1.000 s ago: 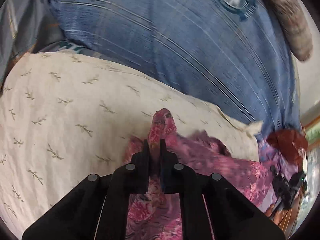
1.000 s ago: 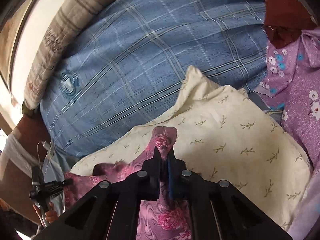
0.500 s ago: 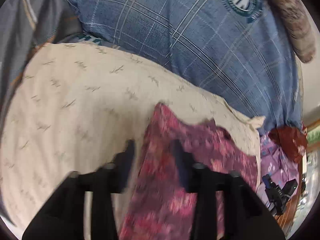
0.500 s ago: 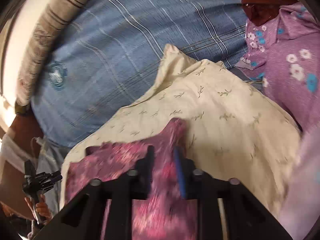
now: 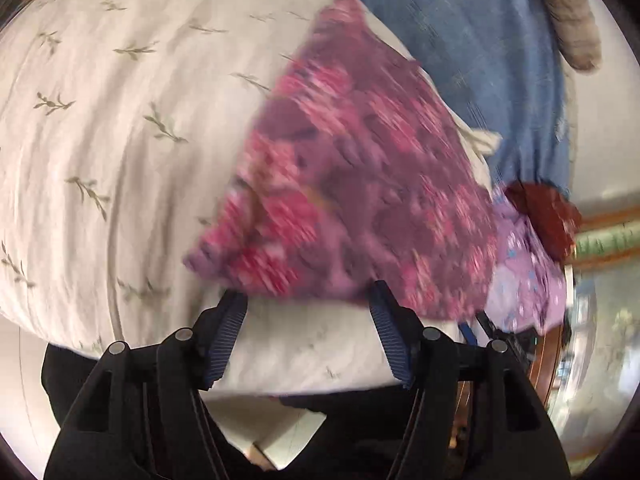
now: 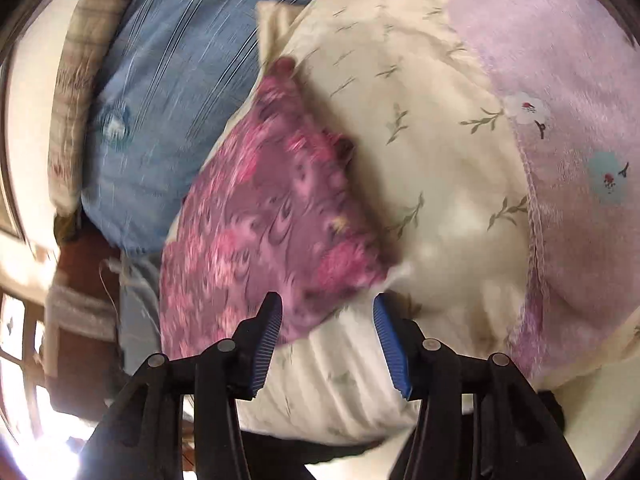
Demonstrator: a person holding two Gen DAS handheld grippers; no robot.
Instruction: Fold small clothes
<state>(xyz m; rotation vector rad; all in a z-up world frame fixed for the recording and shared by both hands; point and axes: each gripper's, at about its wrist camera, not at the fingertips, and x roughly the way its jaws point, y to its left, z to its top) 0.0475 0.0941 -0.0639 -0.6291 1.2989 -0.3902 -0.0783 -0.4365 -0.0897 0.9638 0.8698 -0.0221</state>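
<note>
A pink floral garment [image 5: 352, 184] lies on a cream leaf-print pillow [image 5: 120, 140]. The left tongs [image 5: 306, 306] and right tongs [image 6: 326, 306] are opening, gripping nothing. No lettering is legible.

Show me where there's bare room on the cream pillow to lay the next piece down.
Bare cream pillow lies left of the pink floral garment in the left wrist view; a narrower strip runs between it and the lilac flowered cloth. Both grippers are opening, nothing between them. The lilac side is crowded.
</note>
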